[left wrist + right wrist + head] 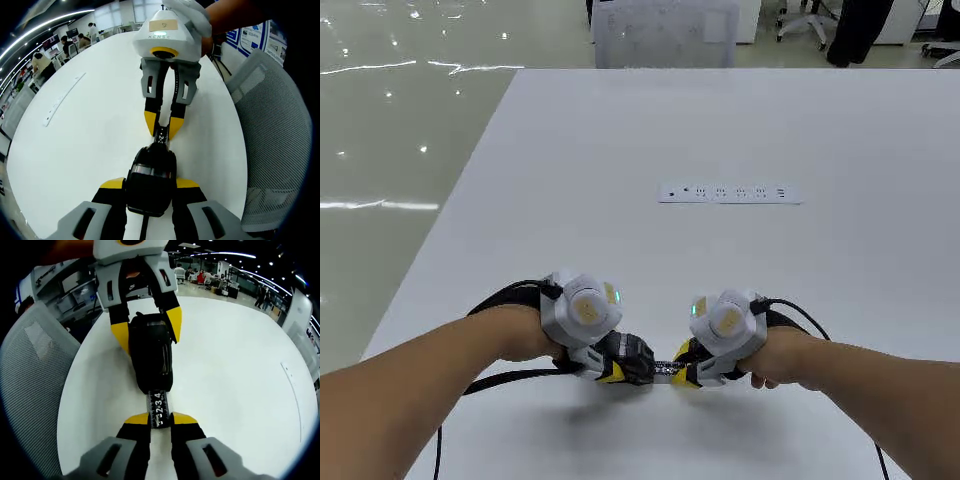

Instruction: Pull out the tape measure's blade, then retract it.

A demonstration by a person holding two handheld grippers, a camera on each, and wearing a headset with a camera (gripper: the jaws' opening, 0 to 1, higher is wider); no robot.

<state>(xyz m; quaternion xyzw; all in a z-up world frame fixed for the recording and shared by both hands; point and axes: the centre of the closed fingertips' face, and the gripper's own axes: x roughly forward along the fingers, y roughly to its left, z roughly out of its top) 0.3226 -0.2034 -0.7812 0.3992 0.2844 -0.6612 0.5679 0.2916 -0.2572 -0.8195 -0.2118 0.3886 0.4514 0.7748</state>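
Currently the tape is being held at the near edge of the desk, between the two tongs, which are being held close together, tips facing each other. Whether the tape is touching the desk cannot be told.

The tape's black body is being gripped across its sides by the left tongs, which are clenched on it with a yellow tip on either side.

The blade is being pinched by the right tongs, which are clenched on it just past the tape's mouth. A short length is being exposed, and 2, 3, 4 are being read off it in the right gripper view. In the left gripper view the same pinch is being seen from the other end, with the blade caught between the far yellow tips.

A power strip is being seen further out on the desk, well apart from both tongs. A mesh chair is being caught beside the desk.
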